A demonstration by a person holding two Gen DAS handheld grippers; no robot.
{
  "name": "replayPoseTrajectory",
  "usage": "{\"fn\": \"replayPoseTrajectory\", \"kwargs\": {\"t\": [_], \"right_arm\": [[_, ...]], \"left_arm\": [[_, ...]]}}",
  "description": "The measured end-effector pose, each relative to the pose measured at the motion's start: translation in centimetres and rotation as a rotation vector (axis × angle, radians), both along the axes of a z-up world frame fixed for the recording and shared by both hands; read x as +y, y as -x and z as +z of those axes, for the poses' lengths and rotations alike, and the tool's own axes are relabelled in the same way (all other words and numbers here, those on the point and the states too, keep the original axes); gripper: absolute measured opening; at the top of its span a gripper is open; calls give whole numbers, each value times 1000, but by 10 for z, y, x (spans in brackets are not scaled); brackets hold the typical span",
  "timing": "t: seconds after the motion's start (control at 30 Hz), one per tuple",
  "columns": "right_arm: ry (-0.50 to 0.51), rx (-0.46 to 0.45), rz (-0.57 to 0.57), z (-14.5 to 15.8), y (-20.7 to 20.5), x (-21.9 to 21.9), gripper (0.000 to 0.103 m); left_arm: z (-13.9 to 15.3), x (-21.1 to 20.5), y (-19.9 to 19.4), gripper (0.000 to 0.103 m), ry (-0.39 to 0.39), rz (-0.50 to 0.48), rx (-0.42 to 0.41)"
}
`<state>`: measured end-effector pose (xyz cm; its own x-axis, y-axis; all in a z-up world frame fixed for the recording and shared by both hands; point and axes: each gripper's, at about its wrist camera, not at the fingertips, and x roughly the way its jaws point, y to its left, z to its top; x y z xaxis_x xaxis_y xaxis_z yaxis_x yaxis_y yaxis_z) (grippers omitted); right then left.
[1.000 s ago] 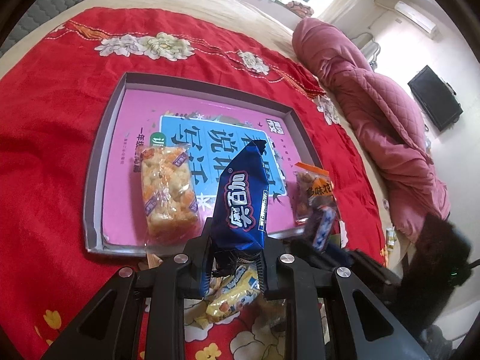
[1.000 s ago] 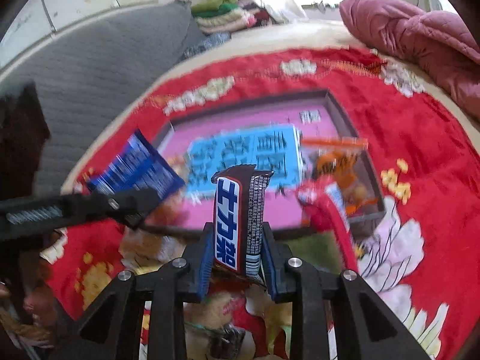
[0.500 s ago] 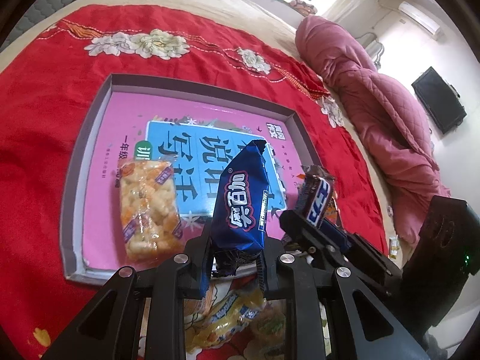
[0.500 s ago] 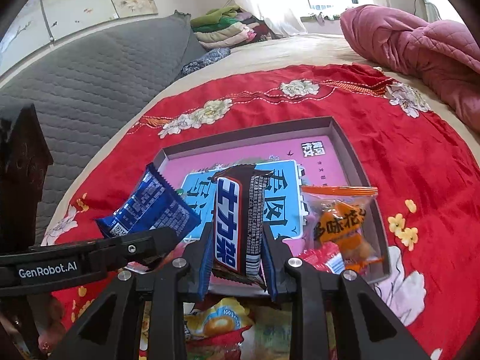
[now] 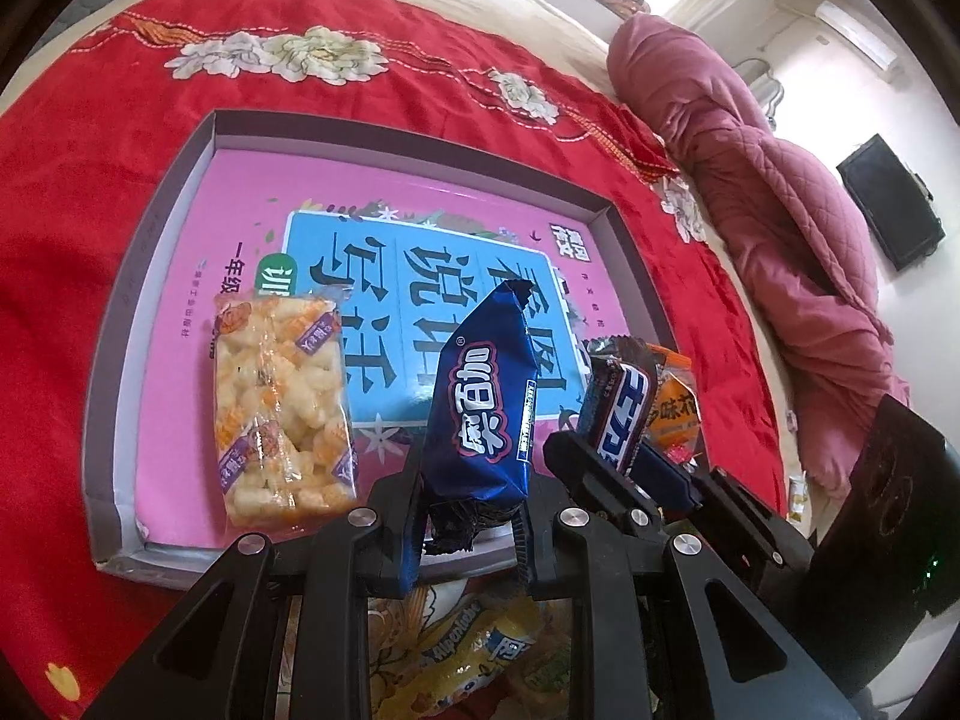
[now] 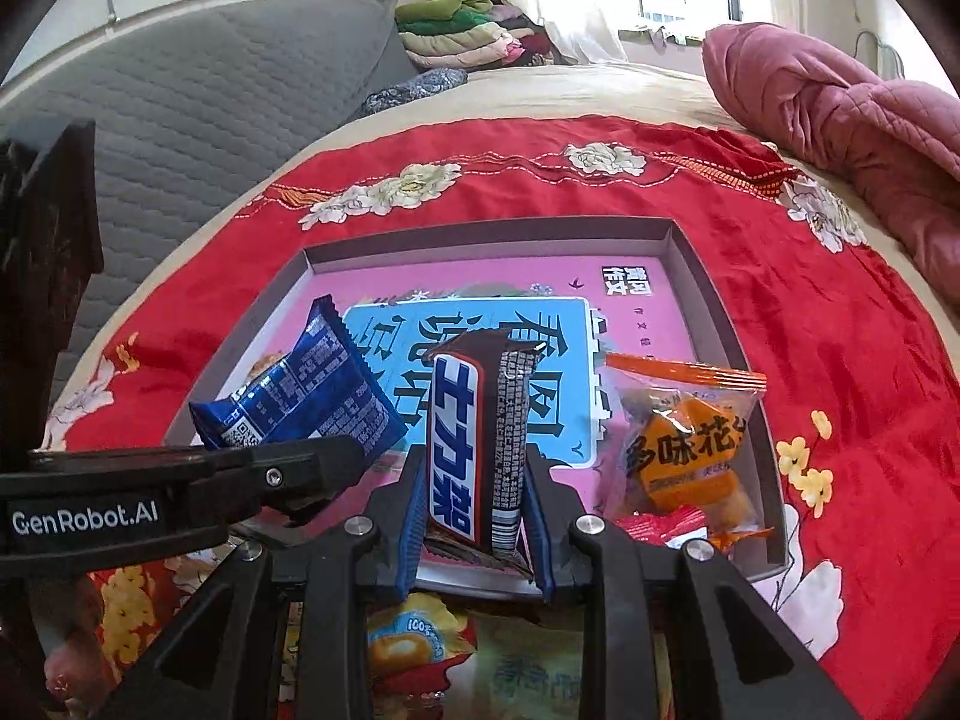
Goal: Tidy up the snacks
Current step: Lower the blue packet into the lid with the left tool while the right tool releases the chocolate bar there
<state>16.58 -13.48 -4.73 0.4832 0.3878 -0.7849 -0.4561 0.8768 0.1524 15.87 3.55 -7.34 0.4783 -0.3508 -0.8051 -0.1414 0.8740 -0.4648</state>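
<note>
My left gripper (image 5: 465, 516) is shut on a blue biscuit packet (image 5: 483, 414) held upright over the near edge of a shallow grey box (image 5: 150, 228) with a pink and blue book cover inside. My right gripper (image 6: 477, 516) is shut on a dark chocolate bar (image 6: 480, 444), also upright over the box's near edge (image 6: 456, 582). Inside the box lie a clear packet of puffed rice cake (image 5: 279, 414) at the left and an orange snack bag (image 6: 684, 438) at the right. The left gripper with the blue packet (image 6: 306, 396) shows in the right wrist view.
The box sits on a red flowered cloth (image 5: 72, 192) on a bed. More loose snack packets (image 5: 474, 654) lie on the cloth under the grippers, also seen in the right wrist view (image 6: 414, 648). A pink quilt (image 5: 780, 192) lies at the far right; a grey headboard (image 6: 198, 102) at the left.
Both grippers moved forward toward the box, holding their snacks. The right gripper with the chocolate bar has come alongside the left one, near the orange bag.
</note>
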Motion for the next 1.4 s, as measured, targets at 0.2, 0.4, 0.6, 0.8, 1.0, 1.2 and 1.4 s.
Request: {"fn": "replayPoseTrajectory", "kwargs": {"t": [0.2,0.4,0.6,0.8,1.0,1.2,1.4], "right_arm": [[14,-3,-3,0,1,0,29],[8,3,-8,0,1,-2,29],[-8,6,-20,2,1,-5,30],[-19,8,-32,3,0,-9,33],[-52,8,-45,7,1,-15,36],[-83,-4,-65,13,2,-22,38],[-101,-10,-77,18,3,-26,38]], "left_arm": [[-2,1,-2,24,-3,5,9],[-3,1,-1,24,-3,5,14],[-4,2,-1,24,-4,12,18],[-5,2,-1,25,-2,12,23],[-5,3,-2,26,-13,14,29],[-7,7,-2,34,-22,28,41],[-4,10,0,38,-37,38,36]]}}
